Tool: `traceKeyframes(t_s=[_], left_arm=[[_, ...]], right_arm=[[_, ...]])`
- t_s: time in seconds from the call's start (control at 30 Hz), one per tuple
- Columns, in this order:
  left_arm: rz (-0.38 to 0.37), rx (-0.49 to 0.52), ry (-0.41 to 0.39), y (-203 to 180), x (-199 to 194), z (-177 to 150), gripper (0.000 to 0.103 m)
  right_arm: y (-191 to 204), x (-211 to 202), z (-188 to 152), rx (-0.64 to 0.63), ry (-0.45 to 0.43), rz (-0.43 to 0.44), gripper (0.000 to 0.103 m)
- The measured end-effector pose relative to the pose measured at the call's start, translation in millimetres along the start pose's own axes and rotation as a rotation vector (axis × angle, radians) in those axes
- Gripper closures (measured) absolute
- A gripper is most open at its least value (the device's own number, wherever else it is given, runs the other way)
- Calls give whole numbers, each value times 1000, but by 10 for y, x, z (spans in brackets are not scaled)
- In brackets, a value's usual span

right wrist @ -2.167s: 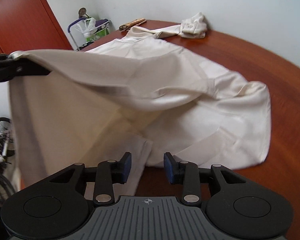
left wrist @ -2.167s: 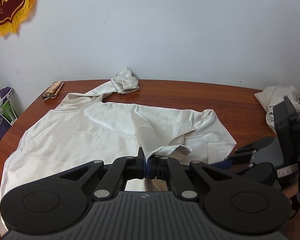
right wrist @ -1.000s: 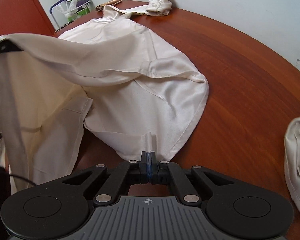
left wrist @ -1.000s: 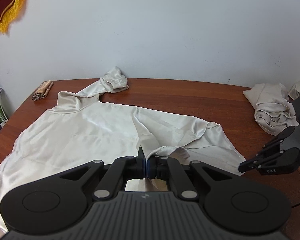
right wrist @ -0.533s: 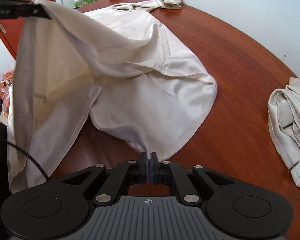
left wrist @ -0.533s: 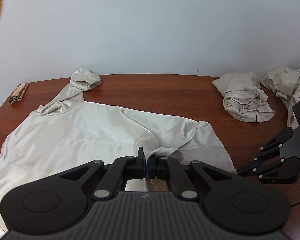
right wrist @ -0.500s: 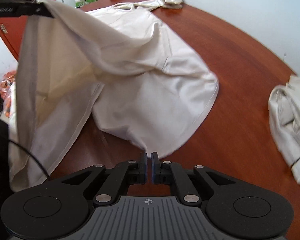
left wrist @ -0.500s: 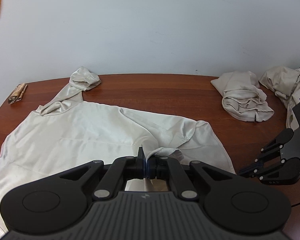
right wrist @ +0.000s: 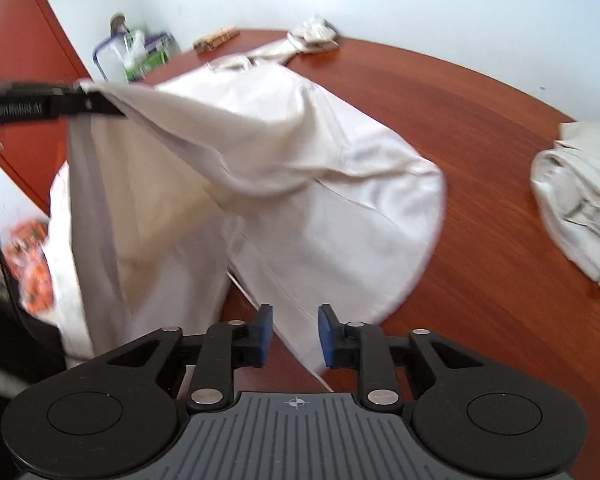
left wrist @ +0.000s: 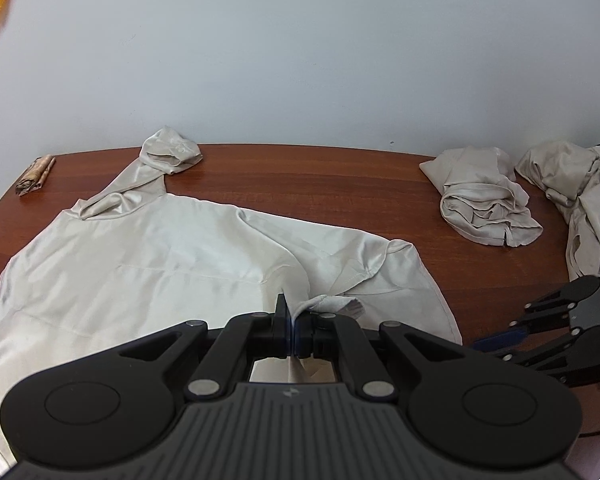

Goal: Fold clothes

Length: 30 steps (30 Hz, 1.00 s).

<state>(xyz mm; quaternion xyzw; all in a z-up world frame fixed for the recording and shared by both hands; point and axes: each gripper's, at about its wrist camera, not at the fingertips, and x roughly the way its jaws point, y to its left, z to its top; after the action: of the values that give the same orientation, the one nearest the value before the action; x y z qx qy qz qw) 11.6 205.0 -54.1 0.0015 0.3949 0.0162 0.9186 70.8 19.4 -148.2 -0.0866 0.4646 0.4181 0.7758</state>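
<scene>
A cream long-sleeved shirt lies spread over the brown wooden table, one sleeve bunched at the far edge. My left gripper is shut on a pinched fold of the shirt's near edge and holds it lifted. In the right wrist view that same left gripper keeps the cloth raised at the left, so the shirt drapes down from it. My right gripper stands open, and the shirt's hem lies loose on the table between and below its blue pads. The right gripper also shows low on the right in the left wrist view.
Two crumpled cream garments lie at the table's far right; one garment shows in the right wrist view. A small brown bundle sits at the far left. A rack with bags and a red door stand beyond the table.
My right gripper, shut on the shirt's hem half a second ago, has opened and let the hem drop. The left gripper keeps its hold on the lifted fold.
</scene>
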Motion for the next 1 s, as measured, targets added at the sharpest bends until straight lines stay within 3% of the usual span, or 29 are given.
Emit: traceKeyframes(t_s=[0.2, 0.3, 0.53, 0.63, 0.67, 0.7, 0.87, 1.0], left_arm=[[-4, 5, -4, 52, -31, -10, 100], [-5, 1, 4, 87, -34, -21, 100], [-1, -15, 9, 167, -47, -40, 100], [-3, -13, 7, 179, -55, -43, 100], [-5, -13, 6, 184, -58, -44, 100], [-5, -13, 5, 188, -60, -44, 100], [-10, -16, 3, 195, -51, -37, 100], [-22, -9, 5, 150, -27, -31, 100]], right_arm=[[173, 323, 150, 52, -26, 48, 73], [213, 494, 239, 85, -29, 64, 65], [188, 907, 410, 144, 23, 112, 61], [117, 981, 409, 194, 35, 163, 69], [94, 1001, 407, 211, 38, 182, 84], [78, 990, 396, 225, 36, 192, 89], [23, 750, 278, 278, -2, 191, 91], [-48, 499, 116, 339, -29, 120, 92]])
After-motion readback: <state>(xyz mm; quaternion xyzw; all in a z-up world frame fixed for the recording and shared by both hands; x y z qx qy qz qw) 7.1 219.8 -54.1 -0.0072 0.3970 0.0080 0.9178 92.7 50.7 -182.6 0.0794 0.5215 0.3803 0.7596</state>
